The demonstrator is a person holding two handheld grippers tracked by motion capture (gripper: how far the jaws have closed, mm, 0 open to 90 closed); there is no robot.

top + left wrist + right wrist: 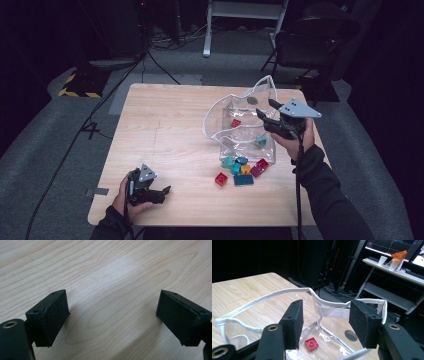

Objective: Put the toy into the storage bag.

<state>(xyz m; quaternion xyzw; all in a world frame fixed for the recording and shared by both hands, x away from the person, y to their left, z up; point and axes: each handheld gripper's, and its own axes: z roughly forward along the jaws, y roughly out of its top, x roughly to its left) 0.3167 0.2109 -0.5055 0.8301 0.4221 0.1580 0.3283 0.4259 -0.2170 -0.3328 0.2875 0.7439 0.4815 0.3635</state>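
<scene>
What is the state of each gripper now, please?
Left gripper: open, holding nothing, low over the table.
Right gripper: open, empty, above the clear bag.

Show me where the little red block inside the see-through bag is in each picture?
High view: the red block lies inside the clear bag, right of centre.
Left gripper view: not in this picture; just the wooden table.
Right gripper view: the red block sits low and central, between the jaws.
Shared landmark: the bag's white rim.
</scene>
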